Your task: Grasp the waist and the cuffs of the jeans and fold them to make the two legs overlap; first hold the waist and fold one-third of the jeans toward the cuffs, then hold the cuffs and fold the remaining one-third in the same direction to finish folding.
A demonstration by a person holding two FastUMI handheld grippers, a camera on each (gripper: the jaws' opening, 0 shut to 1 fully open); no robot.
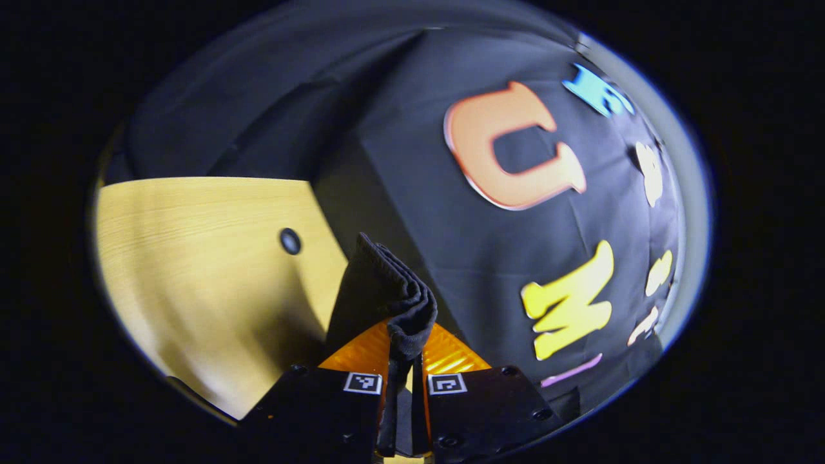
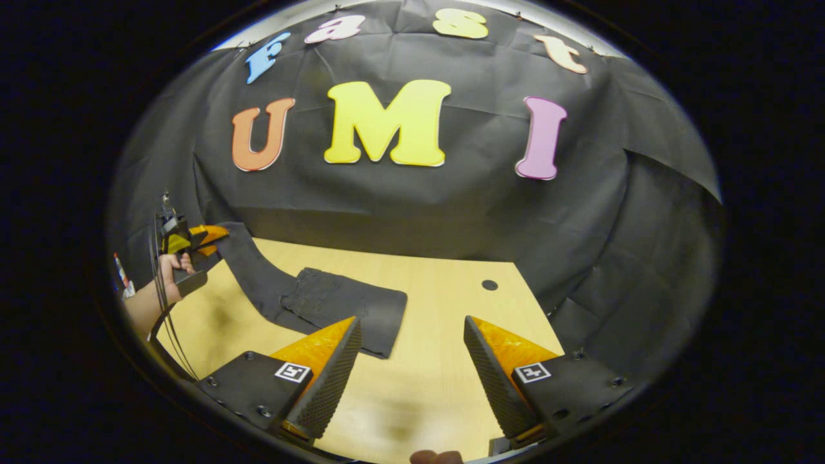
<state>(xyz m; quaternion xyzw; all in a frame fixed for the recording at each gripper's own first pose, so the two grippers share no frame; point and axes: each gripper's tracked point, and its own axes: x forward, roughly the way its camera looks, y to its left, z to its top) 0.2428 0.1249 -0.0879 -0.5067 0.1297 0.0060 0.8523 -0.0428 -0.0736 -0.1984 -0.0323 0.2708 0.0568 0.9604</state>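
Left gripper pinches the jeans cuff end, lifted; right gripper hangs spread, empty.
Waist end lies flat on the smooth wooden table. Risk: thick, limp dark denim bunched between the jaws may slip, or the one-handed pull skews the fold.

The jeans are plain black, darkest at the folded edge nearest the tabletop's front, with faint seam lines showing on the upper layer. The tabletop is pale yellow wood with a fine straight grain, and a small black round hole marks it near the far right corner. Each gripper body carries a small square marker in a black-and-white block pattern, and the wall is matt black cloth.
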